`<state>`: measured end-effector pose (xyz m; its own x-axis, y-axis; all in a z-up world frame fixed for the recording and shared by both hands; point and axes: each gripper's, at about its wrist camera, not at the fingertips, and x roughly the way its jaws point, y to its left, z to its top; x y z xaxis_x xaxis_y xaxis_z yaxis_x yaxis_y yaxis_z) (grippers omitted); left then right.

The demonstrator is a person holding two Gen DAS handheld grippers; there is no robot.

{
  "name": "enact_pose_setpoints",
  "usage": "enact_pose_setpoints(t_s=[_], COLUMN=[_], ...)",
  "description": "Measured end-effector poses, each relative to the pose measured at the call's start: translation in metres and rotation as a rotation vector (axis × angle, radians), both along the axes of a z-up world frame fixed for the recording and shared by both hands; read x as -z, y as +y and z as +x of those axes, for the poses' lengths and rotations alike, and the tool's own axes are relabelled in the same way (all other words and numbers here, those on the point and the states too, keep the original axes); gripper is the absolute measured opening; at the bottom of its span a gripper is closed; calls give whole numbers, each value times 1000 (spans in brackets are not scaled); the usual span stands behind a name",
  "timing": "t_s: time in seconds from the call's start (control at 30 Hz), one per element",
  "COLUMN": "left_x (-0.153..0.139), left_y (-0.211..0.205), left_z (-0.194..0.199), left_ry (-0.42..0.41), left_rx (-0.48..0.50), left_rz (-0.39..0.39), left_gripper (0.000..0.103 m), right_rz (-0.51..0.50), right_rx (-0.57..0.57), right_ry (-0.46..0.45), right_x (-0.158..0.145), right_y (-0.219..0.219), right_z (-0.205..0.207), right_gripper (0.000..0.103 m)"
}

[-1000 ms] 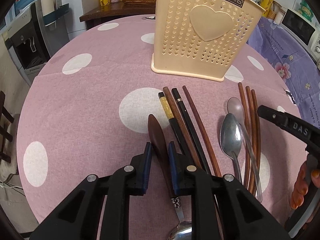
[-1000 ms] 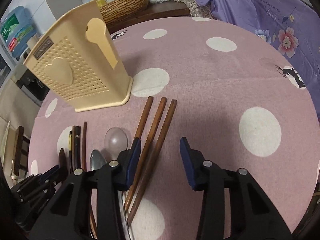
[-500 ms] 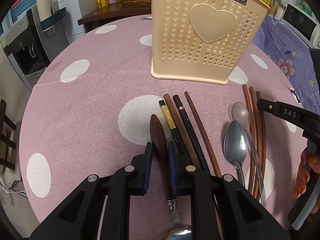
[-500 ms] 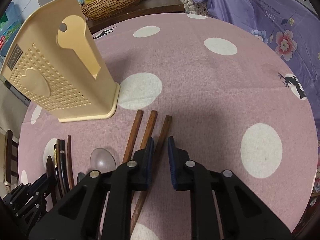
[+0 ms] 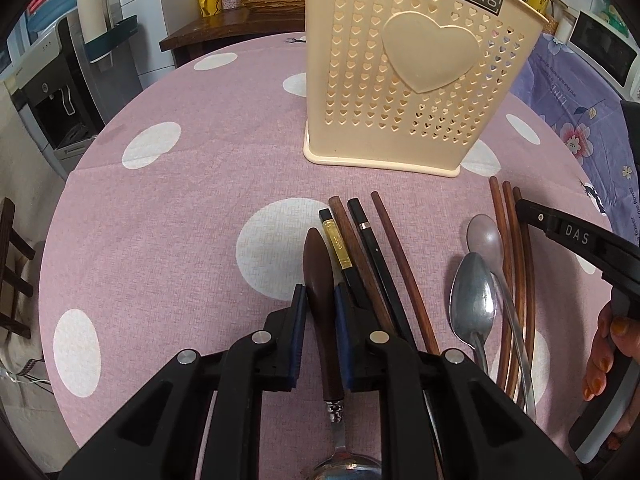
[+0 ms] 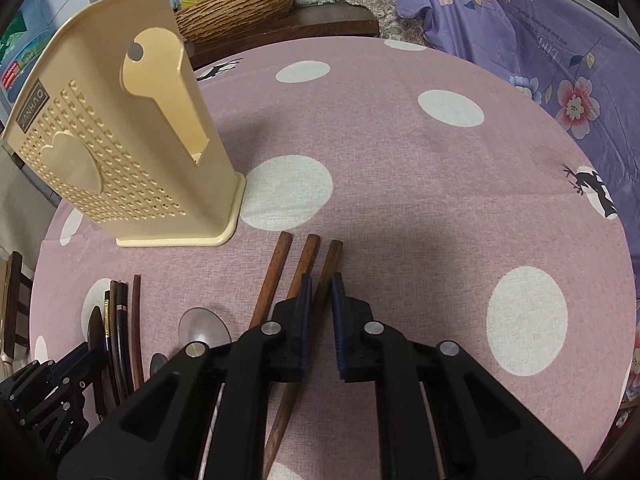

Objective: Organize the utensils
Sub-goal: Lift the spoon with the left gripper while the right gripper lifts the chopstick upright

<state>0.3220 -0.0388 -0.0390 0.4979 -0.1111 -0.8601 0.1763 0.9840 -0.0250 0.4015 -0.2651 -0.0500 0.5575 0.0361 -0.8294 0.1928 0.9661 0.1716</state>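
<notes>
A cream perforated utensil holder [image 5: 416, 80] stands upright on the pink dotted tablecloth; it also shows in the right wrist view [image 6: 120, 152]. My left gripper [image 5: 320, 296] is shut on the dark wooden handle of a spoon [image 5: 318, 276] whose metal bowl points back toward me. Several chopsticks [image 5: 372, 256] lie just right of it. My right gripper [image 6: 320, 288] is shut on the rightmost of three brown chopsticks [image 6: 330, 264]. Two metal spoons [image 5: 474, 292] lie between the two groups.
The round table's cloth [image 6: 420, 168] runs out to the right. A purple flowered cloth [image 6: 560, 60] hangs behind the table. A wicker basket [image 6: 240, 4] sits on a dark wooden counter at the back. A water dispenser [image 5: 60, 92] stands at the left.
My right gripper went from open around the brown chopsticks to shut on the rightmost one. My left gripper stayed shut on the wooden-handled spoon. Both views moved closer to the holder.
</notes>
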Motion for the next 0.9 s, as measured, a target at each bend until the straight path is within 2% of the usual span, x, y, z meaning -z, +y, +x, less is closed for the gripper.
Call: enact_pose_setpoints(t_s=[0.17, 0.33, 0.63, 0.9], left_x=[-12, -33, -90, -120], left_y=[2, 12, 32, 40], left_z=[-5, -10, -21, -26], left_ry=[-54, -132, -298, -380], left_rx=[-4, -16, -29, -30], left_rz=[-2, -46, -100, -120], left_gripper=[15, 15, 15, 14], right_rz=[26, 8, -22, 16], right_rx=[-31, -54, -134, -176], right_ry=[-49, -136, -366, -453], right_x=[-7, -28, -104, -148], right_y=[0, 1, 0, -10], right_z=[-3, -12, -45, -68], right_gripper=[10, 10, 8, 8])
